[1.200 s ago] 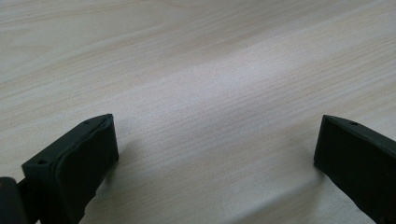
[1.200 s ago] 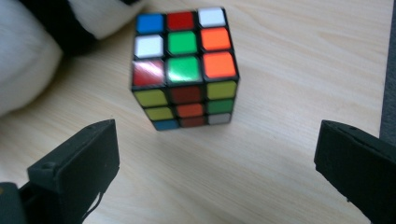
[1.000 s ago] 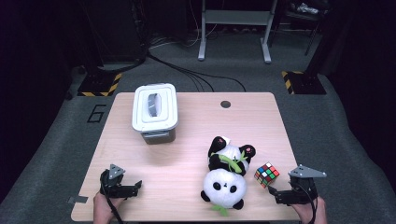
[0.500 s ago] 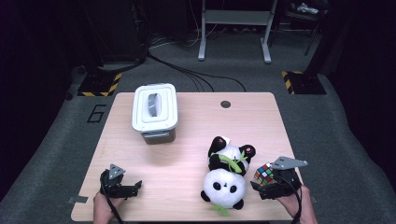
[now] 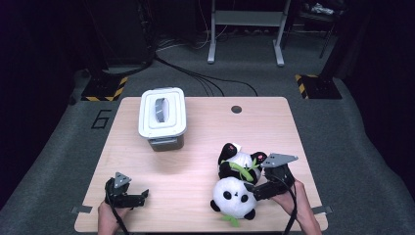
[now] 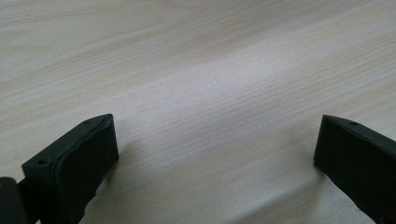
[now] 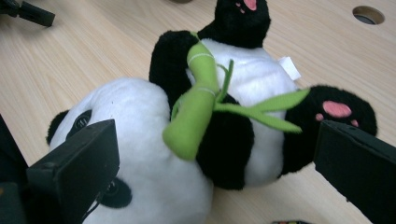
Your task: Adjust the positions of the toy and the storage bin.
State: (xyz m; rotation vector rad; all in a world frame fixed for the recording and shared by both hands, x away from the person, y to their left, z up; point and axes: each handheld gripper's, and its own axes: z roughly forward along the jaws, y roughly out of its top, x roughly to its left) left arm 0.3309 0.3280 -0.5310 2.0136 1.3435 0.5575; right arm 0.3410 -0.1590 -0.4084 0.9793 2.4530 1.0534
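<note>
The setting was a lab. A wooden table (image 5: 195, 147) stood on grey carpet (image 5: 352, 147) with hazard-striped floor plates (image 5: 103, 90) and trailing cables (image 5: 195, 73).

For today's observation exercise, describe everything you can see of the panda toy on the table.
The panda toy is a soft plush with black and white fur, black ears and eye patches, and pink pads on its black paws. It holds a green fabric bamboo stalk with thin leaves across its belly, and a small white tag sits at its side. It lies on its back on the wooden table, near the right front corner. The right gripper is open around it, one jaw by the head.
</note>
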